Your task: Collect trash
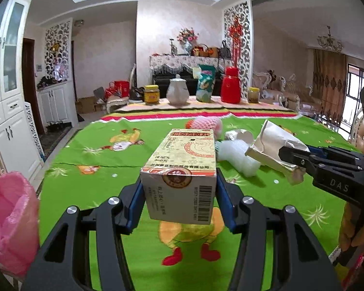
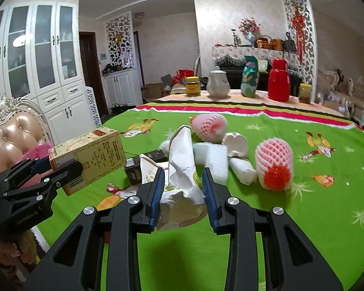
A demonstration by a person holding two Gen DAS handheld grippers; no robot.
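Medicine box (image 1: 179,169) clamped in left hand-held gripper (image 1: 179,191), crumpled paper bag (image 2: 182,169) pinched in right hand-held gripper (image 2: 183,189), pink-lined bin (image 1: 11,223) alongside.

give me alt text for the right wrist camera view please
The right claw grips a crumpled white paper bag above a green tablecloth strewn with foam fruit nets. At left, the left claw holds a yellow box.

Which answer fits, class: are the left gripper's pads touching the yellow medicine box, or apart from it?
Touching. The left wrist view shows the yellow medicine box clamped between both blue pads of the left gripper, lifted above the green tablecloth.
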